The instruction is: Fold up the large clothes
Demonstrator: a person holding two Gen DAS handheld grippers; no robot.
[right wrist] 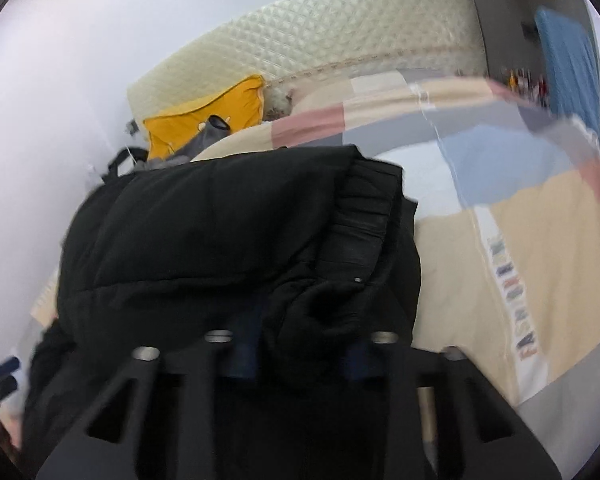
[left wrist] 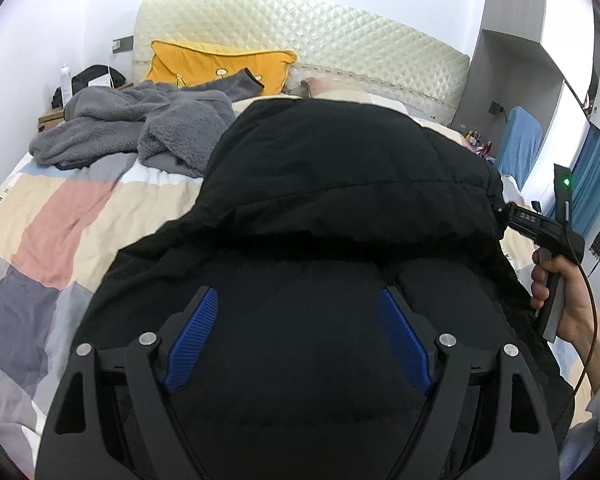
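Observation:
A large black padded jacket [left wrist: 340, 168] lies on the bed, its upper part folded over toward me. My left gripper [left wrist: 298, 300] is open and empty, its blue pads [left wrist: 196, 336] spread just above the jacket. My right gripper [left wrist: 504, 216] shows in the left wrist view at the jacket's right edge, shut on the fabric. In the blurred right wrist view the jacket [right wrist: 220, 232] fills the middle and a bunched fold [right wrist: 312, 320] sits between the right gripper's fingers [right wrist: 300, 344].
A patchwork bedsheet [left wrist: 60, 220] covers the bed. A grey fleece garment [left wrist: 140, 120] lies at the back left, a yellow pillow [left wrist: 220, 64] against the quilted cream headboard [left wrist: 340, 36]. A blue chair [left wrist: 520, 144] and shelves stand at the right.

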